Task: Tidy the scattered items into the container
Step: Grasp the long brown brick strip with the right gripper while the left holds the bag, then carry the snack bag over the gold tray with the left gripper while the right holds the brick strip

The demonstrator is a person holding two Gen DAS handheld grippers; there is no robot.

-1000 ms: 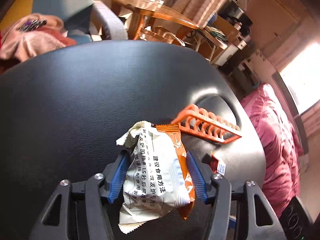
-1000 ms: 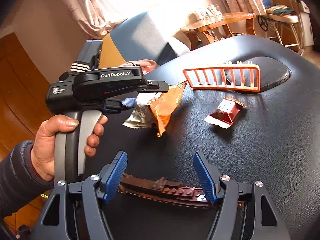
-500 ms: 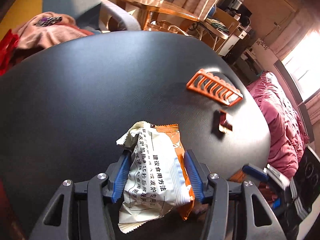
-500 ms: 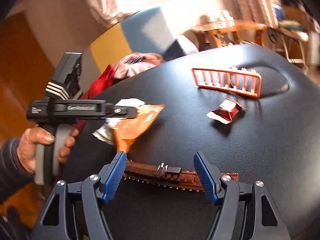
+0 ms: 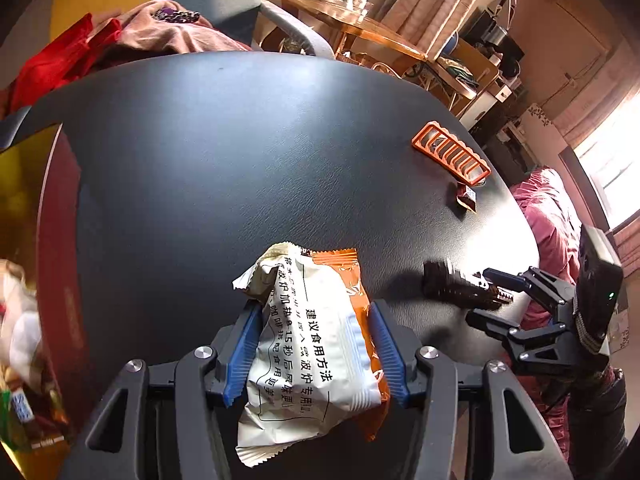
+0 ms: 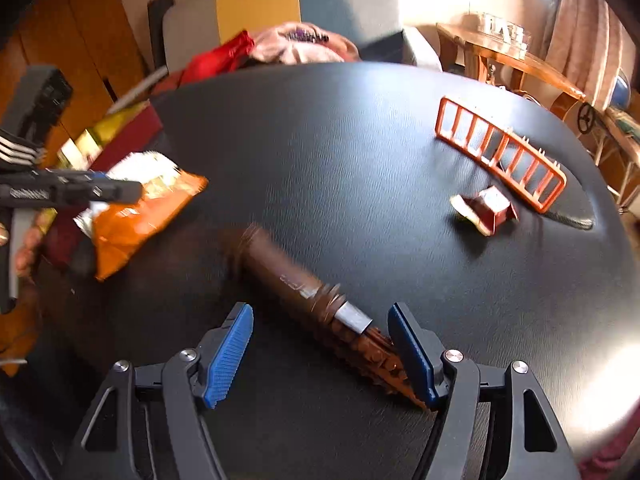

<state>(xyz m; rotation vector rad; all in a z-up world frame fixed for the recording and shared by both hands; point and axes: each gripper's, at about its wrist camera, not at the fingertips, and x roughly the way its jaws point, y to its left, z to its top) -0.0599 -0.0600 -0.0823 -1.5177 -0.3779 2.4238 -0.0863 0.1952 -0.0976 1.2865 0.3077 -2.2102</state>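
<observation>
Left gripper (image 5: 312,352) fingers clamp a white-and-orange snack packet (image 5: 316,344), probably bound for the red container (image 5: 60,216); right gripper (image 6: 320,344) fingers gape around a brown toothed brick strip (image 6: 304,288).

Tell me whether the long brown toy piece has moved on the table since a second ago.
Yes. The brown toy piece has swung from crosswise to diagonal, far end away from the orange fence, between the open right gripper.

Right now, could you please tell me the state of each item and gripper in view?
Snack packet: clamped in the left gripper, lifted off the table.
Brown brick piece: lying on the black table, between the open jaws of the right gripper, not clamped.
Orange rack: lying on the table, untouched.
Small red wrapper: lying beside the rack.
Container: open, already holding items.
</observation>
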